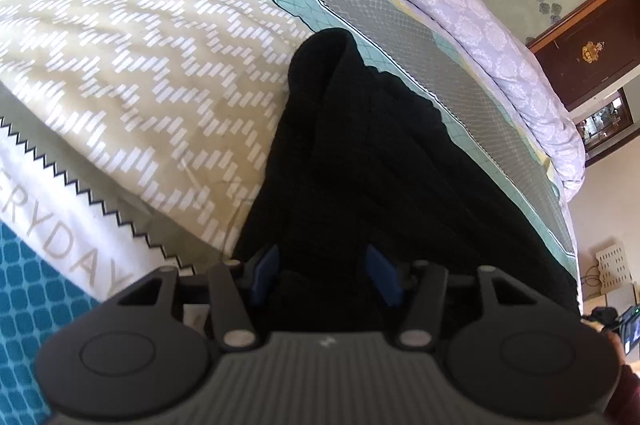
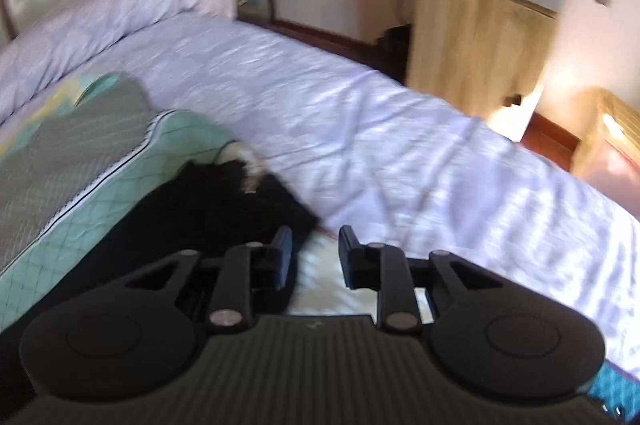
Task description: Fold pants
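With the pants [image 1: 360,161] bunched on the bed [image 1: 132,65], the left gripper [image 1: 326,271] straddles cloth unclamped and the right gripper [image 2: 316,257] gapes empty, so a shallow pinch could drop 1 layer.

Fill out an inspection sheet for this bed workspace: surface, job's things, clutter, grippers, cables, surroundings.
Surface: bed with a patterned bedspread and a lilac sheet.
Job's things: black pants lying bunched on the bedspread, a pale patch at their far end in the right wrist view.
Clutter: rolled lilac quilt along the far edge.
Grippers: left gripper open, pants fabric between its fingers, grip not visible; right gripper open over the sheet, beside the pants' edge.
Cables: wires by the far wall.
Surroundings: wooden cabinet, dark wardrobe.
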`<action>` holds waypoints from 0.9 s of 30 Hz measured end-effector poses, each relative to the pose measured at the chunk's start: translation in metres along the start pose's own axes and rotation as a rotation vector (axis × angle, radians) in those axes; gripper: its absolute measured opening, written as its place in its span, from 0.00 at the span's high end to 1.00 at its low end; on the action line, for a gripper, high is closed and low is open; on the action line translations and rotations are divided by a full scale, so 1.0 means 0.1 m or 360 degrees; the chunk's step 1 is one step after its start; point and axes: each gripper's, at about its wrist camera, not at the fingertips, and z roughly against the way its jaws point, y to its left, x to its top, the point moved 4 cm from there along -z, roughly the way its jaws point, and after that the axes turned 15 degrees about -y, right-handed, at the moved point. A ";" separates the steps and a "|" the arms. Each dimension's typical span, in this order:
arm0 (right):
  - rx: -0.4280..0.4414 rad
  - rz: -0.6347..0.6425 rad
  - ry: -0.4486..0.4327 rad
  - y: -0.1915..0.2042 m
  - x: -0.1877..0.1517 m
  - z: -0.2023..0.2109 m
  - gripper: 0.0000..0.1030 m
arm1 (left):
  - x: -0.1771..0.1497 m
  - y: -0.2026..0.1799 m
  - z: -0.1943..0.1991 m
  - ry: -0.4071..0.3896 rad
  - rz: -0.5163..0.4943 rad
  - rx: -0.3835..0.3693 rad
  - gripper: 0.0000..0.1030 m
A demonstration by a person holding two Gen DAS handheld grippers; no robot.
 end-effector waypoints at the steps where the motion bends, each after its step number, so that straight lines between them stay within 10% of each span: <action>1: 0.0039 -0.0097 -0.0033 -0.10 0.01 0.10 0.70 | -0.01 -0.01 0.04 0.0013 0.0003 -0.0007 0.44; 6: 0.0346 -0.0194 -0.0026 -0.40 -0.01 0.77 0.70 | -0.02 0.04 0.20 0.0033 0.0040 -0.0045 0.23; 13: 0.1120 -0.0001 0.0097 -0.36 -0.39 2.08 0.60 | -0.11 0.14 0.41 0.0033 0.0188 -0.0142 0.21; 19: 0.1513 0.0171 0.0279 -0.14 -1.07 3.07 0.57 | -0.23 0.10 0.50 0.0045 0.0158 -0.0194 0.14; 21: 0.1568 0.0286 0.0307 0.04 -1.32 3.28 0.57 | -0.22 0.12 0.53 0.0010 0.0182 -0.0190 0.28; 23: 0.1621 0.0326 0.0347 0.26 -1.53 3.36 0.58 | -0.22 0.11 0.51 0.0040 0.0128 -0.0181 0.94; 27: 0.1654 0.0199 0.0522 0.65 -1.78 3.38 0.67 | -0.16 0.18 0.54 0.0097 0.0099 -0.0069 0.94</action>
